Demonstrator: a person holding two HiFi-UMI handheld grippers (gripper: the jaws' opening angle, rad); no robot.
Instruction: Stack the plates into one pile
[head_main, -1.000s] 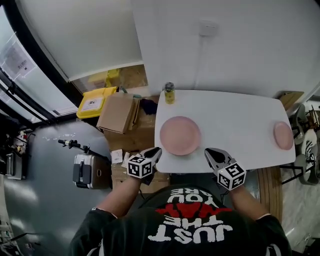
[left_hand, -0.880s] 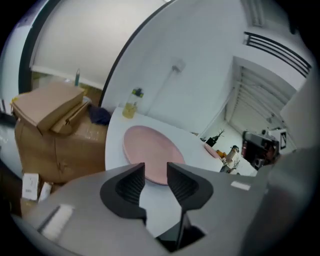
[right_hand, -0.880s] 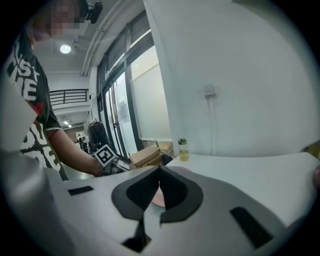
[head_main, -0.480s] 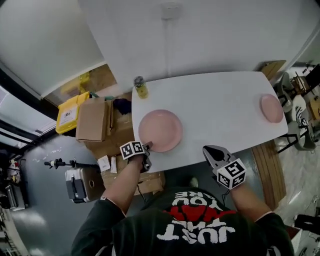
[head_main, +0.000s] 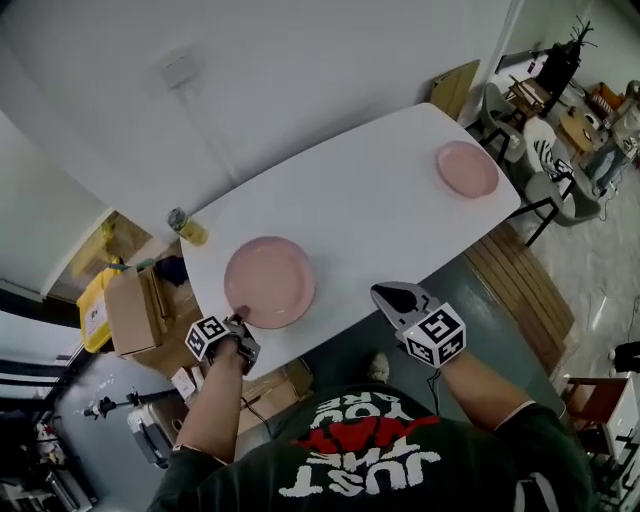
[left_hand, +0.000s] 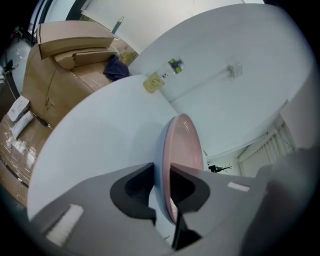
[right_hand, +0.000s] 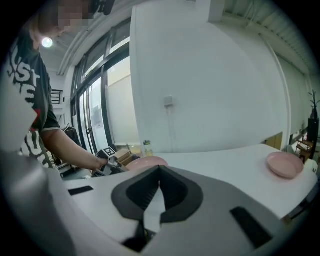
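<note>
A large pink plate (head_main: 268, 281) lies at the left end of the white table (head_main: 380, 220). My left gripper (head_main: 238, 318) is at its near rim. In the left gripper view the plate (left_hand: 187, 145) stands edge-on between the jaws of that gripper (left_hand: 161, 172), which have just been closing and now press on its rim. A small pink plate (head_main: 467, 168) sits at the table's far right end and also shows in the right gripper view (right_hand: 285, 164). My right gripper (head_main: 395, 298) hangs shut and empty off the table's front edge, jaw tips together (right_hand: 159, 172).
A yellow-labelled bottle (head_main: 186, 228) stands at the table's left corner near the wall. Cardboard boxes (head_main: 128, 310) lie on the floor left of the table. A wooden slatted bench (head_main: 520, 280) is to the right, with chairs (head_main: 540, 140) beyond it.
My left gripper went from the table's front edge onto the large plate's rim, rolled, and closed on it. The right gripper shifted sideways but stays off the table. The view has swung round.
</note>
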